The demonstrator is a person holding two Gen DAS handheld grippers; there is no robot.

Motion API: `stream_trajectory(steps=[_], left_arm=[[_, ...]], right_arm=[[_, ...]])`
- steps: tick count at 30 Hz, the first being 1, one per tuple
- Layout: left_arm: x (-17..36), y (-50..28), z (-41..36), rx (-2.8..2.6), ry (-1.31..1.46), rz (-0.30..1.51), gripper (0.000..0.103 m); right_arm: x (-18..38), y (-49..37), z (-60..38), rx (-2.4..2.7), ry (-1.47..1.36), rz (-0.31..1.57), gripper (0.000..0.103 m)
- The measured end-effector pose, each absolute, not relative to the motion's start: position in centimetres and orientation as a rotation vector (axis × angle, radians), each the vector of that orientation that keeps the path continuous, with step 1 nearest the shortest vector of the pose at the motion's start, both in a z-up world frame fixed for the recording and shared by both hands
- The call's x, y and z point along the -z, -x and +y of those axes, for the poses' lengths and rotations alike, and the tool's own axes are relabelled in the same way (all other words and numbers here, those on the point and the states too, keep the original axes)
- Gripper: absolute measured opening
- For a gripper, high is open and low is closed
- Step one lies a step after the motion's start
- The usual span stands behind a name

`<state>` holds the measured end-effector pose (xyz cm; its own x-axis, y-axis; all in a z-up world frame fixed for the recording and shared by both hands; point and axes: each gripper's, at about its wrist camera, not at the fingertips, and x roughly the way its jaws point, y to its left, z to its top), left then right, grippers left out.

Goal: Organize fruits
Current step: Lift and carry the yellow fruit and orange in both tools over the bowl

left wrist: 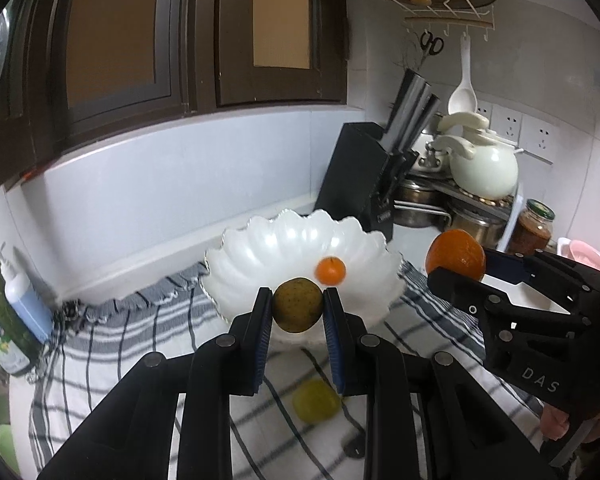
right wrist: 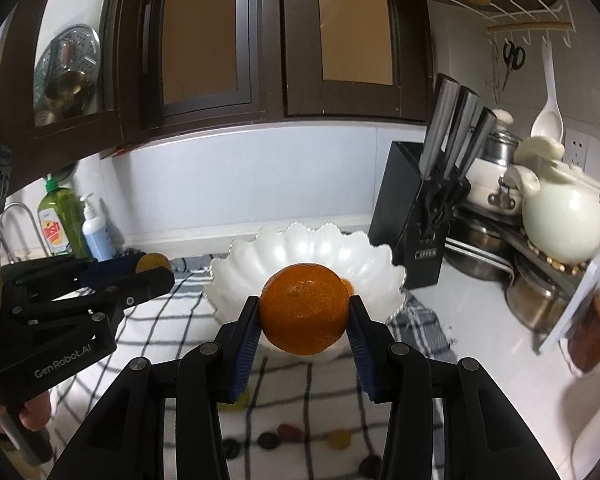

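While my left gripper (left wrist: 298, 312) clamps one round greenish-brown fruit (left wrist: 298, 310) between its blue pads, my right gripper (right wrist: 304, 320) pinches one large orange mandarin (right wrist: 304, 308) the same way; both hang in the air just in front of the white scalloped bowl (left wrist: 260, 252). One small orange tangerine (left wrist: 331, 271) lies inside that bowl, toward its right side. One yellow-green fruit (left wrist: 315, 400) rests on the grey-and-white checked cloth (left wrist: 140, 344) below my left fingers. That makes four fruits I can count with certainty.

On the side of my right gripper I read "DAS"; on the left one, "GenRobot.AI". The black knife block (right wrist: 412, 216), holding three steel-handled knives, carries a small label that is too blurred to read. One green dish-soap bottle (right wrist: 58, 224) and one blue-and-white pump bottle (right wrist: 96, 232) stand together at the cloth's far left edge.

The bowl sits at the cloth's back edge, near the wall. Its rim is open to both grippers. The knife block and pots crowd the right corner.
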<state>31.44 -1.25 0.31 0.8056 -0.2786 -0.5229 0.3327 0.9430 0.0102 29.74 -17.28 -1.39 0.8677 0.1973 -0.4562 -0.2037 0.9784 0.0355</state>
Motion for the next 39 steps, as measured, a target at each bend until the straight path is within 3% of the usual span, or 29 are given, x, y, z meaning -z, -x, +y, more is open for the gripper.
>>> stream_trajectory(steps=[19,39], left_arm=[[-1.3,-40.7,-2.4,0.271,-0.140,0.533,0.026],[3.6,-51.9,-3.4,0.264,-0.104,0.792,0.026]], right_arm=[[0.8,-40.4,-16.9,-0.198,0.077,0.524,0.044],[4.7,-52.2,-17.6,-0.211,0.051,0.739,0.044]])
